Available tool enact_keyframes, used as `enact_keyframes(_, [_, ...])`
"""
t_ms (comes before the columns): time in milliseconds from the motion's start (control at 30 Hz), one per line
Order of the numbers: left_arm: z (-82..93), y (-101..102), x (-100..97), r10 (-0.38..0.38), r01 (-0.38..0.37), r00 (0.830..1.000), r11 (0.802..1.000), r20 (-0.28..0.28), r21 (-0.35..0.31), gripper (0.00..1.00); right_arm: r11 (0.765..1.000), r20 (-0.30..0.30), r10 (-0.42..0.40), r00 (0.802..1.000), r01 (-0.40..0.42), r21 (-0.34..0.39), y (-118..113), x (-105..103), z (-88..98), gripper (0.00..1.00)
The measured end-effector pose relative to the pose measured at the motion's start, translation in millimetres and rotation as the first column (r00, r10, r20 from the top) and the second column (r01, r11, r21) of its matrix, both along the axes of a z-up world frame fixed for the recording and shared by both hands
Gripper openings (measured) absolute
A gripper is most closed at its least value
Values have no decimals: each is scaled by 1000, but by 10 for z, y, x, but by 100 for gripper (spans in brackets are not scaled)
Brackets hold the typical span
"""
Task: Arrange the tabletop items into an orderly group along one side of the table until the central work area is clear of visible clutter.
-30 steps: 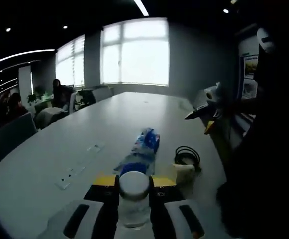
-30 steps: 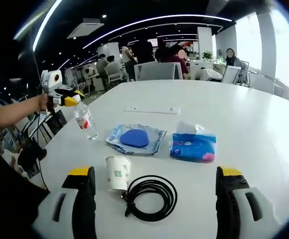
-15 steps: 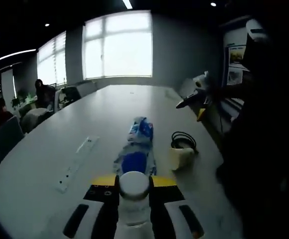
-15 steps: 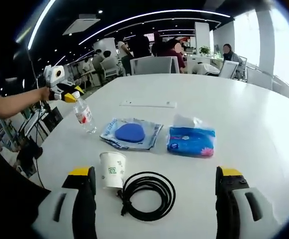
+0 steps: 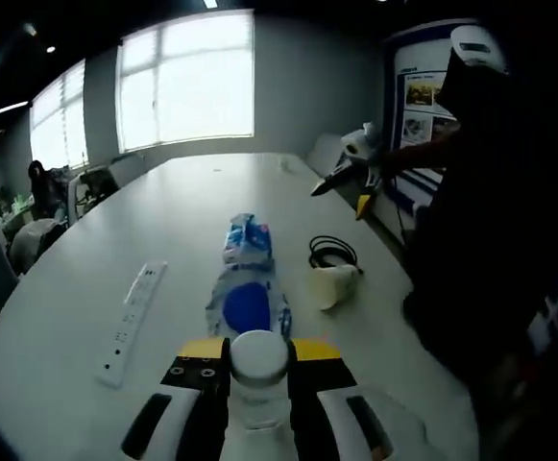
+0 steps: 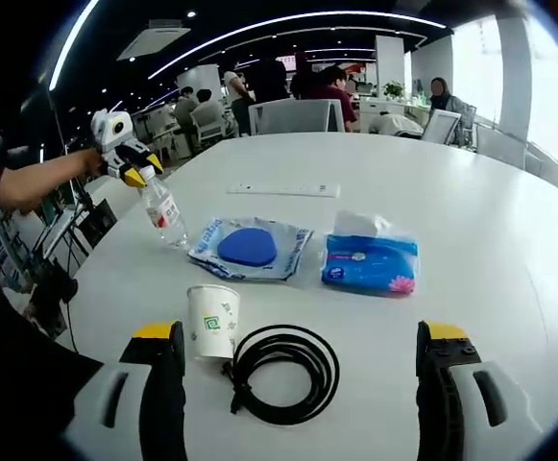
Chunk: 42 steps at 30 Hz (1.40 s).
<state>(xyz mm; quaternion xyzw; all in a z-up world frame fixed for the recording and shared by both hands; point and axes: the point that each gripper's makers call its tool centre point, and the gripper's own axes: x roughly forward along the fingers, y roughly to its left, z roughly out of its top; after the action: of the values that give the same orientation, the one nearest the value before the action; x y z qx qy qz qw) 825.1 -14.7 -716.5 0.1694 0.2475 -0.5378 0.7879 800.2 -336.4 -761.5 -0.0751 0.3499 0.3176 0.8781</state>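
My left gripper (image 5: 259, 351) is shut on a clear water bottle (image 5: 258, 370), whose white cap fills the gap between the jaws. The right gripper view shows that bottle (image 6: 166, 216) tilted under the left gripper (image 6: 128, 161), its base low beside a bagged blue item (image 6: 247, 248). A blue tissue pack (image 6: 370, 261) lies right of the bag. A paper cup (image 6: 213, 322) and a coiled black cable (image 6: 280, 358) sit just ahead of my right gripper (image 6: 300, 334), which is open and holds nothing. From the left gripper view, bag (image 5: 248, 305), tissue pack (image 5: 247, 240), cup (image 5: 334, 285) and cable (image 5: 331, 253) lie ahead.
A white power strip (image 5: 130, 307) lies on the white table (image 6: 471, 211), also seen as the strip (image 6: 283, 190) beyond the bag. Chairs and seated people stand past the far edge. A person's dark body (image 5: 490, 240) stands close to the table's edge, holding the right gripper (image 5: 344, 176).
The left gripper has carried the bottle closer to the bagged blue item, and its view has swung toward the row of items. The right gripper stays open over cup and cable.
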Motion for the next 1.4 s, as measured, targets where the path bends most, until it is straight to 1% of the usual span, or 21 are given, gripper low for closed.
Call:
enact_keyframes(33, [-19, 5, 2, -8, 8, 1000, 1000, -6, 2, 19, 1000, -1, 1, 1000, -1, -2, 6, -5, -3, 97])
enact_keyframes(67, [7, -11, 6, -14, 13, 1000, 1000, -5, -20, 19, 1000, -2, 1, 1000, -1, -4, 10, -8, -6, 97])
enact_keyframes(133, [-8, 20, 26, -15, 15, 1000, 1000, -9, -7, 19, 1000, -3, 3, 1000, -3, -5, 18, -13, -9, 97])
enact_keyframes(333, [-2, 58, 23, -44, 43, 999, 999, -28, -23, 20, 1000, -11, 14, 1000, -14, -13, 36, -22, -33, 97])
enact_keyframes(733, [-14, 48, -12, -83, 83, 997, 997, 2, -6, 22, 1000, -15, 23, 1000, -23, -1, 65, -38, -43, 97])
enact_keyframes(900, [-19, 62, -19, -76, 76, 997, 997, -1, 7, 22, 1000, -12, 22, 1000, -22, 5, 52, -35, -38, 97])
enact_keyframes(1033, [-16, 85, -10, -56, 56, 998, 998, -7, 11, 23, 1000, -10, 22, 1000, -22, 11, 53, -27, -35, 97])
enact_keyframes(1200, [33, 96, 1, -43, 43, 999, 999, 4, 15, 24, 999, -6, 29, 1000, -29, 24, 82, -16, -22, 97])
enact_keyframes(1400, [112, 79, 13, 6, -6, 1000, 1000, 21, 29, 26, 998, -3, 41, 999, -41, 43, 129, -2, -14, 97])
